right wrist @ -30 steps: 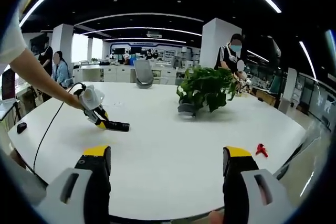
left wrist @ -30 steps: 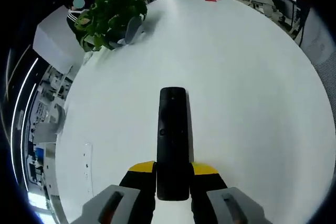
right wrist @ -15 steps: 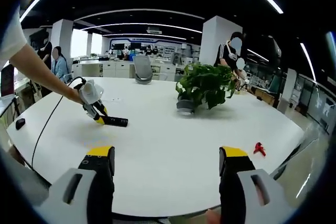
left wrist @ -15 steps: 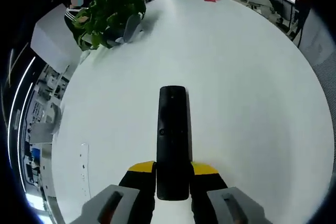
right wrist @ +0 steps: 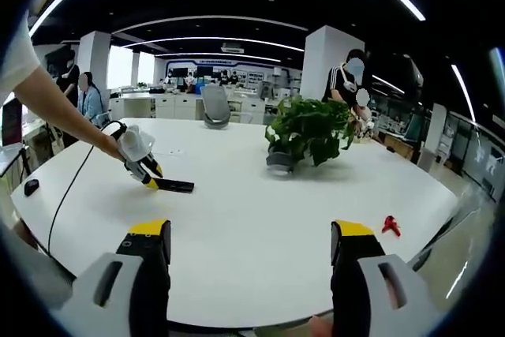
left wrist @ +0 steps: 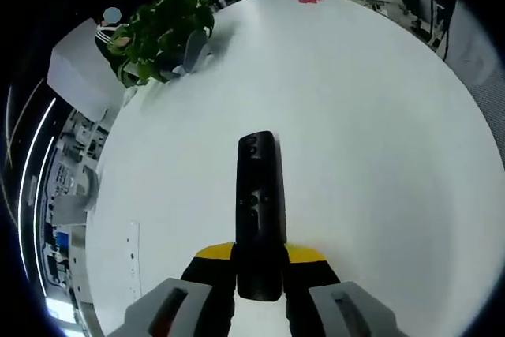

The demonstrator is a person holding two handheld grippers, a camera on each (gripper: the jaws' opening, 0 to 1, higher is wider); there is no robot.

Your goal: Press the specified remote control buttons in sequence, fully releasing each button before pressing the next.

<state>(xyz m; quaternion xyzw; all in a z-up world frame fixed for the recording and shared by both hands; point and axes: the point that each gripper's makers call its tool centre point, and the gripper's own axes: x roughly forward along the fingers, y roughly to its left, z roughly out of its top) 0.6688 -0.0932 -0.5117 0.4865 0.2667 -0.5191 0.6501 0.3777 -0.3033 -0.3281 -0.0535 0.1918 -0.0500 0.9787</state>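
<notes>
The remote control's [left wrist: 259, 215] six-o'clock end is hidden between the left gripper's [left wrist: 259, 267] jaws; its buttons are too small to read.

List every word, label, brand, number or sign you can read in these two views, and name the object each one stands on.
None can be read.
Remote control: its buttons carry no legible marks.
Blue sign on the far wall: lettering too small and blurred to read.
White table: no text.

A leafy green potted plant [right wrist: 309, 133] stands toward the far edge of the round white desk [right wrist: 237, 219]; a small red object [right wrist: 388, 224] lies near its right edge.
</notes>
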